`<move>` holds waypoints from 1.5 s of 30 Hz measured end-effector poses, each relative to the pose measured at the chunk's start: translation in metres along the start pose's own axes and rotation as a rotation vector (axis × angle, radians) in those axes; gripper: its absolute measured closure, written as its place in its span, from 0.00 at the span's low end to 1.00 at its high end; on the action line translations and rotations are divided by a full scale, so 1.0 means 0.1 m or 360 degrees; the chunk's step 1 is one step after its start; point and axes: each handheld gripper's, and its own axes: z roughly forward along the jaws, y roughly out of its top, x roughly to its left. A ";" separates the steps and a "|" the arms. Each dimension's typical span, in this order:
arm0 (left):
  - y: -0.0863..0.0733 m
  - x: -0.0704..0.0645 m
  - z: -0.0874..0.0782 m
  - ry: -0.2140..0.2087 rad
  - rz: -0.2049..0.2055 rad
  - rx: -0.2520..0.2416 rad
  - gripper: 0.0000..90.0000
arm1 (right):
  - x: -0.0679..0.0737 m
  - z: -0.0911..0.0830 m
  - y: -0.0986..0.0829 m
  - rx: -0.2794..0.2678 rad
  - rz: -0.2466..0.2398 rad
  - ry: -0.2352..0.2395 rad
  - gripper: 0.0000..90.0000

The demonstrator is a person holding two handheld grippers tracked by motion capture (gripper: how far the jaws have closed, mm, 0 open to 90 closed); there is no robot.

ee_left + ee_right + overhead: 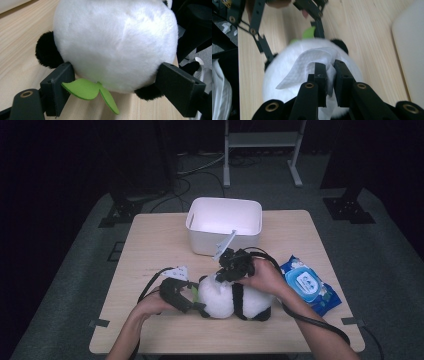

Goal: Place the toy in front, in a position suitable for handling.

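Two grippers work together on one soft toy panda (232, 299) that lies on the table (150, 245). The job looks like wiping the panda clean with a wet wipe (308, 62).

To do this step well, I think the left gripper (192, 296) should keep the panda from sliding while the right gripper (220, 276) rubs. The rubbing should be gentle and go in short strokes, so the wipe stays flat on the fur and does not bunch up or slip out. Pushing too hard could roll the round head away.

The left gripper has its jaws wide apart, one on each side of the panda's white head (115, 42). The jaws touch the fur on both sides and seem to hug it, not squash it. A little green leaf (87, 90) hangs just below the head, between the jaws. A black ear (47, 53) sits just above the left jaw.

The right gripper has its jaws close together, pinching the wipe. The wipe is crumpled and sticks out past the jaw tips, and it lies right on the white fur under them.

The panda is right in front of both grippers, held between them. A white bin (225, 222) stands farther off, beyond the right gripper. A blue pack of wipes (310, 287) lies on the table on the far side of the right hand (265, 277).
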 end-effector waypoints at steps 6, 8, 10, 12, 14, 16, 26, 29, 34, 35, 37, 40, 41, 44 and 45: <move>0.00 0.00 -0.01 0.0003 -0.0003 -0.0002 0.17 | -0.12 -0.24 -0.34 0.0038 0.0107 -0.0073 0.90; 0.00 0.00 -0.01 0.0003 -0.0004 -0.0003 0.17 | -0.14 -0.27 -0.40 0.0033 0.0118 -0.0079 0.90; 0.00 0.00 0.00 0.0002 -0.0011 -0.0007 0.17 | -0.17 -0.37 -0.52 0.0009 0.0164 -0.0098 0.90; 0.00 0.00 0.00 0.0002 -0.0011 -0.0007 0.17 | -0.18 -0.40 -0.56 0.0011 0.0172 -0.0102 0.90; 0.00 0.00 0.00 0.0002 -0.0012 -0.0009 0.17 | -0.17 -0.47 -0.64 0.0005 0.0199 -0.0104 0.90; 0.00 0.00 0.00 0.0003 -0.0014 -0.0011 0.17 | -0.17 -0.47 -0.66 -0.0004 0.0193 -0.0104 0.90; 0.01 -0.01 0.01 0.0001 -0.0001 -0.0004 0.17 | 0.09 -0.34 -0.50 -0.0037 0.0056 -0.0049 0.89; 0.01 0.00 0.01 0.0000 0.0007 -0.0003 0.18 | 0.17 -0.24 -0.41 -0.0043 0.0006 -0.0015 0.89; 0.01 0.00 0.00 0.0002 0.0011 0.0004 0.18 | 0.30 -0.12 -0.29 -0.0061 -0.0054 0.0047 0.89; 0.01 0.00 0.00 0.0002 0.0011 0.0004 0.18 | 0.30 -0.12 -0.29 -0.0061 -0.0054 0.0047 0.89; 0.01 -0.01 0.00 0.0003 0.0007 0.0004 0.18 | 0.35 -0.10 -0.28 -0.0061 -0.0083 0.0075 0.89; 0.01 -0.01 0.00 0.0004 0.0004 -0.0001 0.18 | 0.42 -0.09 -0.29 -0.0045 -0.0123 0.0118 0.89; 0.01 -0.01 0.00 0.0005 0.0007 0.0002 0.18 | 0.45 -0.10 -0.31 -0.0036 -0.0128 0.0122 0.89; 0.01 -0.01 0.00 0.0006 -0.0001 -0.0003 0.18 | 0.46 -0.16 -0.38 -0.0009 -0.0130 0.0105 0.89; 0.01 -0.01 0.00 0.0006 -0.0002 -0.0004 0.18 | 0.45 -0.19 -0.41 -0.0004 -0.0120 0.0089 0.89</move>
